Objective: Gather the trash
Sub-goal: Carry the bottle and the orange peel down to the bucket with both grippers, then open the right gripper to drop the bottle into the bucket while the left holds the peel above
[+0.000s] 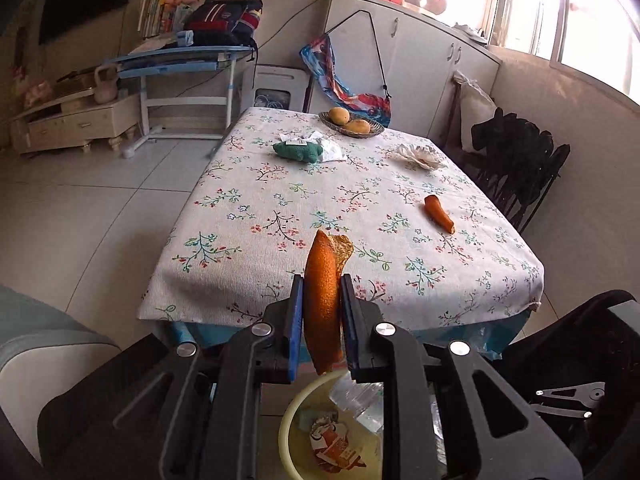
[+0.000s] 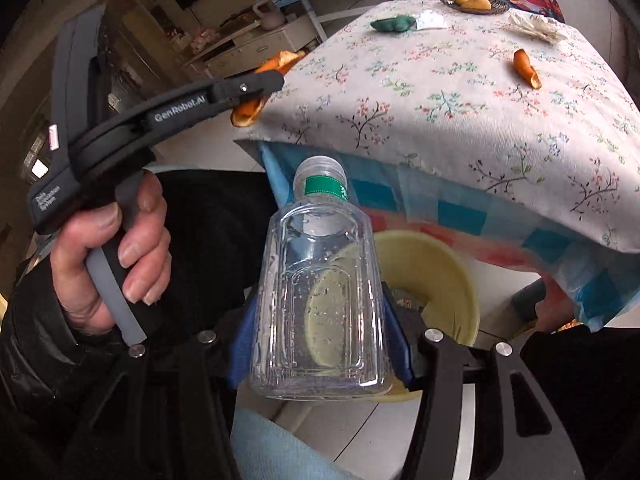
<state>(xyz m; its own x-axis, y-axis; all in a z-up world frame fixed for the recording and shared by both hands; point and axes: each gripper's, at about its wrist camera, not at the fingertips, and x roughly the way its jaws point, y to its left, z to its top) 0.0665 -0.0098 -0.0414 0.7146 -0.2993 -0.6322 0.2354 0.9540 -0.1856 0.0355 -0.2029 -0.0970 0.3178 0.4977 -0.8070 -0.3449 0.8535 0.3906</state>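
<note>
— How far along is the clear-up?

— Partway, I'd say. The worktop (image 1: 280, 208) carries another peel (image 1: 439, 213) and crumpled paper (image 1: 418, 156). The yellow bin (image 2: 460, 280) below already holds wrappers.

— And the tools?

— Right tool (image 2: 320, 344) grips a clear bottle (image 2: 320, 300) above the bin; left tool (image 1: 322, 312) pinches an orange peel (image 1: 324, 300).

— Any writing?

— "GenRobot.AI" on the left handle.

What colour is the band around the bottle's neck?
Green, on the clear bottle; it shows best in the right wrist view.
</note>
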